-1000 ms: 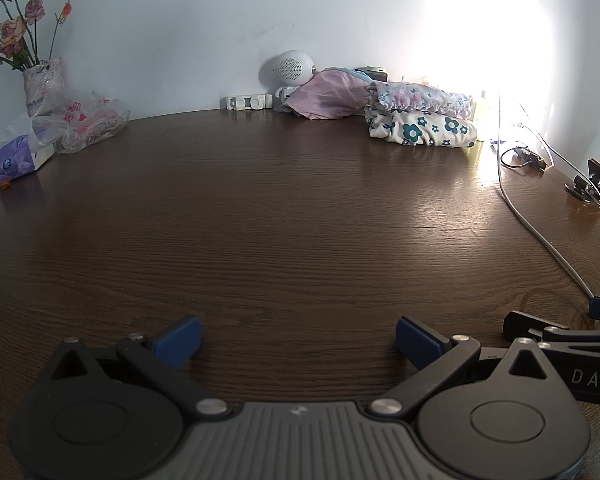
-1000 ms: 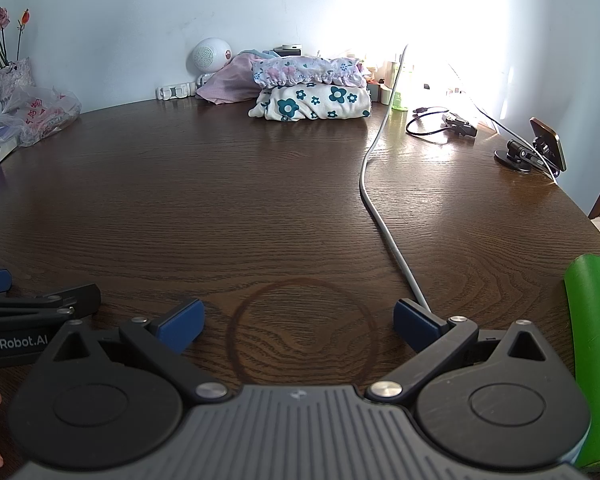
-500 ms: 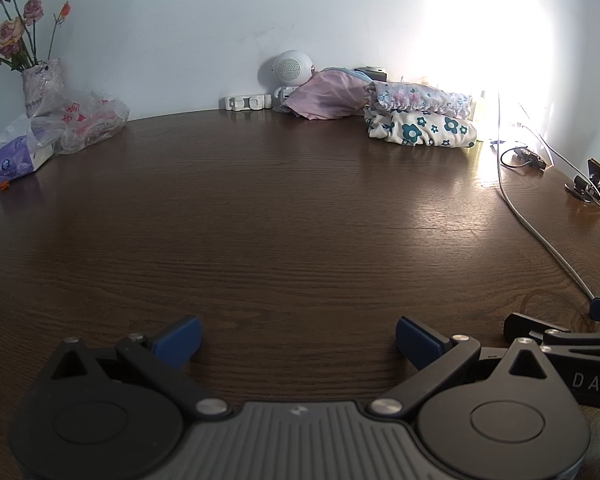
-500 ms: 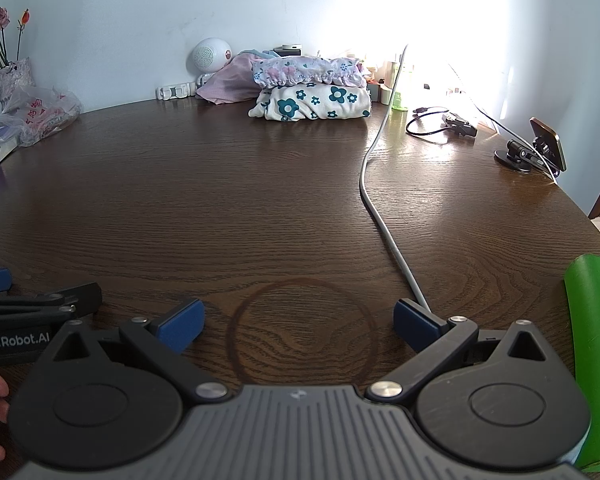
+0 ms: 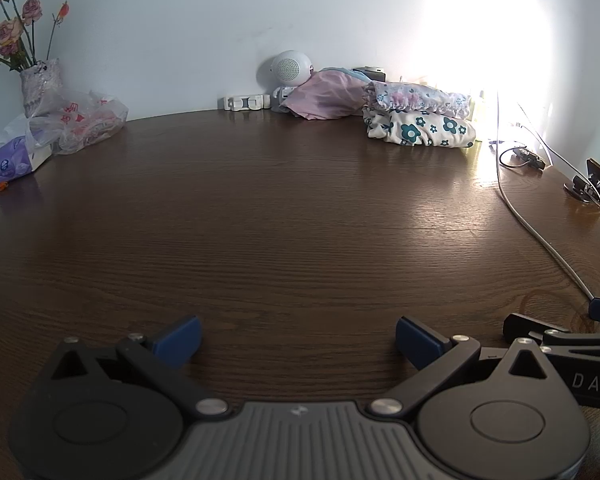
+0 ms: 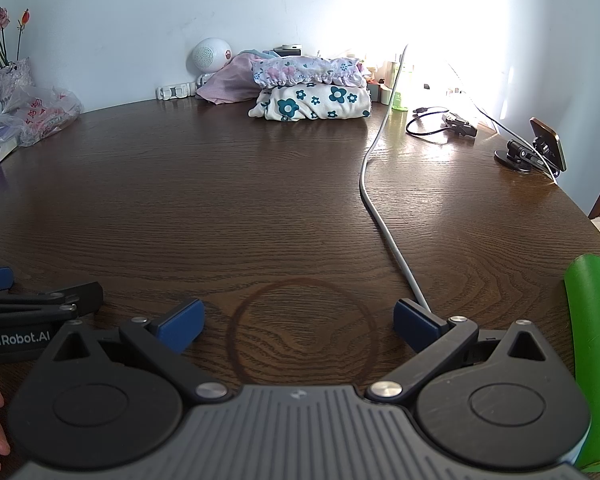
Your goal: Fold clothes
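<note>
A stack of folded floral clothes (image 5: pixel 418 120) (image 6: pixel 312 94) lies at the far edge of the brown wooden table (image 5: pixel 284 220) (image 6: pixel 220 200), with a loose pink garment (image 5: pixel 322 96) (image 6: pixel 230 80) bunched to its left against the wall. My left gripper (image 5: pixel 298 338) rests low near the table's front edge, open, with only bare wood between its blue pads. My right gripper (image 6: pixel 298 322) sits beside it, also open and holding nothing, above a dark ring mark (image 6: pixel 302 330) in the wood. Each gripper shows at the edge of the other's view.
A grey cable (image 6: pixel 380 208) (image 5: pixel 536 224) runs from the back to the right gripper. A phone on a stand (image 6: pixel 540 148), a black charger lead (image 6: pixel 444 122), a white round speaker (image 5: pixel 290 68), a plastic bag (image 5: pixel 80 124), tissues (image 5: pixel 12 160) and a flower vase (image 5: pixel 36 88) line the edges. A green object (image 6: pixel 596 340) lies right.
None of the clothes or grippers has moved. A person's hand has crept a little further into the lower left corner of the right wrist view.
</note>
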The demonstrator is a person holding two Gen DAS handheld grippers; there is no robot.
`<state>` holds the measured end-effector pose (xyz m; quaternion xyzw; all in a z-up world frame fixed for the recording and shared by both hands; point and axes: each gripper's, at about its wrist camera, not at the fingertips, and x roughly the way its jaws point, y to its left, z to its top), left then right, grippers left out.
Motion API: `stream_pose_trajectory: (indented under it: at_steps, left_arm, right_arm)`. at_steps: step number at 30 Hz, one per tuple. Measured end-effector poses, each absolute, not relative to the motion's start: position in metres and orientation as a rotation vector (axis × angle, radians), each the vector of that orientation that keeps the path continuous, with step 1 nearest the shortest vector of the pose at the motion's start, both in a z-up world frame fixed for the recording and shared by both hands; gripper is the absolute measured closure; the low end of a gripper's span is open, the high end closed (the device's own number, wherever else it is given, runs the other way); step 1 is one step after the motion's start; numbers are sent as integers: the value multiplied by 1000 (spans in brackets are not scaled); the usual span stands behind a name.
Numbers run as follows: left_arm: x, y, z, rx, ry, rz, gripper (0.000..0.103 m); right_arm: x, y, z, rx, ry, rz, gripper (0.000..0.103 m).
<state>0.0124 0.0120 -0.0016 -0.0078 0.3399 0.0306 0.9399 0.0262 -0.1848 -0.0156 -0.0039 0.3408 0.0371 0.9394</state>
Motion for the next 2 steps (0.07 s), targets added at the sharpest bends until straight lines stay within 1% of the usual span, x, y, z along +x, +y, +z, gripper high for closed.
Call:
stream_pose_trajectory:
  at_steps: [2]
  left_arm:
    - [12,12,-2,-17,694,62,0]
  right_arm:
    - [26,-185,-16,-8,696,76,1]
